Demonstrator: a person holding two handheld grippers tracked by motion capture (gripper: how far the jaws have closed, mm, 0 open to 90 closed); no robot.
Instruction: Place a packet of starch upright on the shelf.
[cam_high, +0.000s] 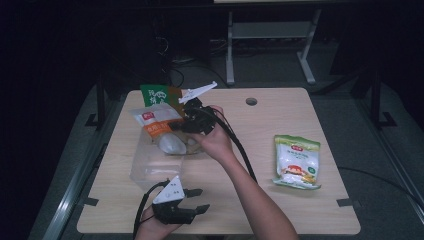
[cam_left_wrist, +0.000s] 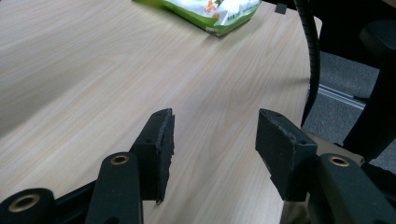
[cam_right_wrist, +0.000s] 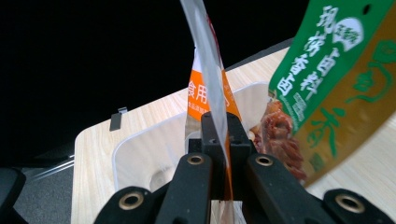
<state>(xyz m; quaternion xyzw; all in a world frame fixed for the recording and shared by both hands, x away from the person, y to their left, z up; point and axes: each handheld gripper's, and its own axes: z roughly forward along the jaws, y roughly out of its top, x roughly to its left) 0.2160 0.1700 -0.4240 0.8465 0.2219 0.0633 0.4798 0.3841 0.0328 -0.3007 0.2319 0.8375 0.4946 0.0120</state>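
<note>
jaws of your right gripper (cam_right_wrist: 219, 140) pinch the orange packet (cam_right_wrist: 205, 88) over the clear tray (cam_high: 150, 165); your left gripper (cam_left_wrist: 212, 140) rests spread, holding nothing.

Both tongs are black, each with two blocky jaws, brass-ringed pivots, a pale three-cornered plate on top and a black cable: left tongs (cam_high: 197, 200), right tongs (cam_right_wrist: 219, 135). Forearms are bare.
</note>
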